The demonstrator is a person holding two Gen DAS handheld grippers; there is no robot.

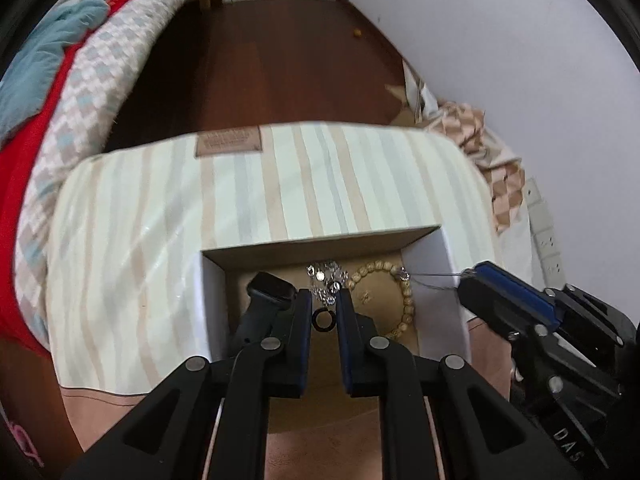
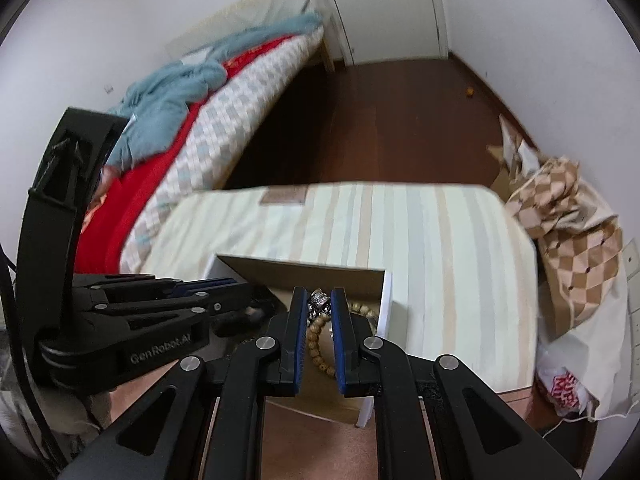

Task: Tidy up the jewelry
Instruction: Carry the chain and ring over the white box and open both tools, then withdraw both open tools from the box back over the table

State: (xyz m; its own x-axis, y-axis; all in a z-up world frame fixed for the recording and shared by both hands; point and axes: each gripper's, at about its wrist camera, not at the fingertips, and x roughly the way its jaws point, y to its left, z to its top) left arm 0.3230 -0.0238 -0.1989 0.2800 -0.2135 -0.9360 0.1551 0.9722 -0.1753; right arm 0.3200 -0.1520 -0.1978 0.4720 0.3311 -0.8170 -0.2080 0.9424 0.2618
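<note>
Left wrist view: left gripper narrowly parted over box w/ round wooden-bead bracelet — right gripper narrow too, holding nothing visible.

One open cardboard box sits on one striped cushion. Inside the box, counted: one black smartwatch at nine o'clock, one black ring at six o'clock, one wooden bead bracelet at three o'clock, and one tangle of silver chain jewelry at twelve o'clock; how many separate silver pieces it holds cannot be told. Two hand-held grippers: the left hand-held gripper and the right hand-held gripper.
</note>
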